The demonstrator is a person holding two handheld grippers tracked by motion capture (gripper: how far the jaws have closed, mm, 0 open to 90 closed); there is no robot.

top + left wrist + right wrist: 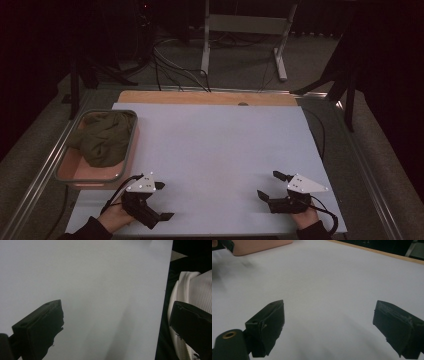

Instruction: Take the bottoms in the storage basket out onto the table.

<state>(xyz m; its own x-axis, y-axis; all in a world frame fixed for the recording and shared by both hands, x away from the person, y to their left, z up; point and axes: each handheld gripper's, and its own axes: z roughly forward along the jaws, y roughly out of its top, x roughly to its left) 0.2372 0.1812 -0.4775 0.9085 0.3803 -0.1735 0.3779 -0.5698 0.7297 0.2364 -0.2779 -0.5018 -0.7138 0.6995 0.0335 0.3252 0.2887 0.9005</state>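
I see the olive cloth [106, 136] bunched in the pink tub [131, 150] at the table's far left, just beyond my left gripper [161, 201]. My right gripper [270, 186] sits well apart; both jaws are spread wide, empty.

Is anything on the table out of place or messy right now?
Only slightly: the olive cloth sits bunched in the pink bin at the table's left edge, one fold draped over its far-left rim. Otherwise nothing stands out.
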